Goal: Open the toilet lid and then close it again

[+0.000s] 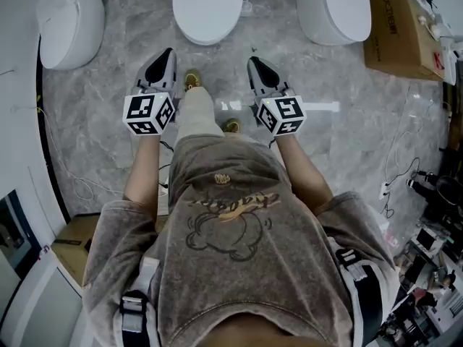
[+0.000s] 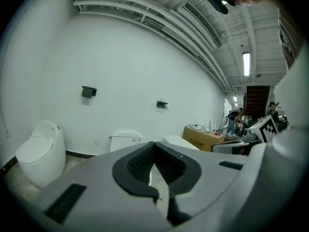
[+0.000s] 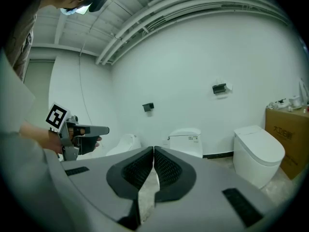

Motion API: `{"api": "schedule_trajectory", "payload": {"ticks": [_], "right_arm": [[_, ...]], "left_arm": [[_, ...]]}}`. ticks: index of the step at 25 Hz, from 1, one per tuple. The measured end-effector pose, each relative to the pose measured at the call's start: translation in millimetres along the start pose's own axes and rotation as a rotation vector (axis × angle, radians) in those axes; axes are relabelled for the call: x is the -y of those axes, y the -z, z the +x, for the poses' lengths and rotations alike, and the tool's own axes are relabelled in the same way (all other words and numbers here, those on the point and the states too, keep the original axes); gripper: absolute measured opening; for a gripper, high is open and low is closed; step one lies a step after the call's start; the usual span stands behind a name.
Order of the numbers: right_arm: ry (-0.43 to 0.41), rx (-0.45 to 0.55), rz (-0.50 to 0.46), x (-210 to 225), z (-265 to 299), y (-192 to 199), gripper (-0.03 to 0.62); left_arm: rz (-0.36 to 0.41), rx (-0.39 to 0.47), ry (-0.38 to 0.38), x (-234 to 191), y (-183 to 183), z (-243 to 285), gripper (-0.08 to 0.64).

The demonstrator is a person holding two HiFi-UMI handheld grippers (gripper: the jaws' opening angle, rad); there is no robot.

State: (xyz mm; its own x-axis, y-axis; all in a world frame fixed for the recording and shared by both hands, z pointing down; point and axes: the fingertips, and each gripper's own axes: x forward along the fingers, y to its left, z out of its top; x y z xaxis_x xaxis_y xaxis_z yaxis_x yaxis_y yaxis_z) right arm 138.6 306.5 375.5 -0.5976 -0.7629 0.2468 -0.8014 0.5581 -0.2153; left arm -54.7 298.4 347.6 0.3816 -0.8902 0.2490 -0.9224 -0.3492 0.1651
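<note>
The middle toilet (image 1: 208, 7) stands straight ahead against the wall, white, with its lid down; it also shows as a white toilet (image 2: 126, 140) in the left gripper view and a white toilet (image 3: 186, 140) in the right gripper view. My left gripper (image 1: 167, 55) and right gripper (image 1: 254, 63) are held side by side in front of me, well short of the toilet, over the grey marble floor. The left gripper (image 2: 154, 144) has its jaws shut with nothing between them. The right gripper (image 3: 153, 150) is likewise shut and empty.
Another white toilet (image 1: 70, 20) stands at the left, a third toilet (image 1: 334, 7) at the right. A cardboard box (image 1: 401, 27) sits at the far right by the wall. Cables and equipment (image 1: 427, 186) lie along the right side. My feet (image 1: 192, 79) are between the grippers.
</note>
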Motion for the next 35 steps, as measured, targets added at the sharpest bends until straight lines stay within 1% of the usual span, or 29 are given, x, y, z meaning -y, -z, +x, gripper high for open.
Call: {"api": "schedule_trajectory", "payload": {"ticks": [4, 7, 10, 13, 17, 21, 28, 32, 35], "right_arm": [[0.033, -0.007, -0.003, 27.3, 39.4, 8.4, 0.029], [0.038, -0.024, 0.000, 44.7, 76.8, 20.4, 0.028], [0.027, -0.052, 0.014, 60.4, 115.6, 39.8, 0.028], [0.026, -0.089, 0.030, 74.1, 150.3, 69.2, 0.029], [0.024, -0.145, 0.034, 89.2, 188.4, 119.5, 0.029], [0.018, -0.211, 0.037, 99.5, 219.5, 183.1, 0.029], [0.027, -0.297, 0.103, 121.9, 267.5, 286.0, 0.029], [0.024, -0.325, 0.113, 134.3, 288.5, 329.7, 0.029], [0.016, -0.350, 0.107, 138.4, 304.3, 362.3, 0.029]], "left_arm": [[0.024, -0.025, 0.021, -23.9, 10.8, 46.5, 0.009], [0.031, -0.050, 0.032, -41.1, 25.3, 81.7, 0.009], [0.034, -0.085, 0.038, -57.0, 48.1, 113.0, 0.009], [0.024, -0.130, 0.049, -72.5, 78.5, 136.8, 0.009], [-0.007, -0.182, 0.053, -93.2, 132.3, 166.7, 0.009], [-0.030, -0.229, 0.066, -112.5, 195.5, 198.0, 0.009], [-0.010, -0.327, 0.103, -131.0, 302.9, 246.2, 0.009], [-0.047, -0.366, 0.089, -140.3, 361.8, 260.5, 0.009], [-0.069, -0.382, 0.076, -150.8, 398.2, 270.8, 0.009]]}}
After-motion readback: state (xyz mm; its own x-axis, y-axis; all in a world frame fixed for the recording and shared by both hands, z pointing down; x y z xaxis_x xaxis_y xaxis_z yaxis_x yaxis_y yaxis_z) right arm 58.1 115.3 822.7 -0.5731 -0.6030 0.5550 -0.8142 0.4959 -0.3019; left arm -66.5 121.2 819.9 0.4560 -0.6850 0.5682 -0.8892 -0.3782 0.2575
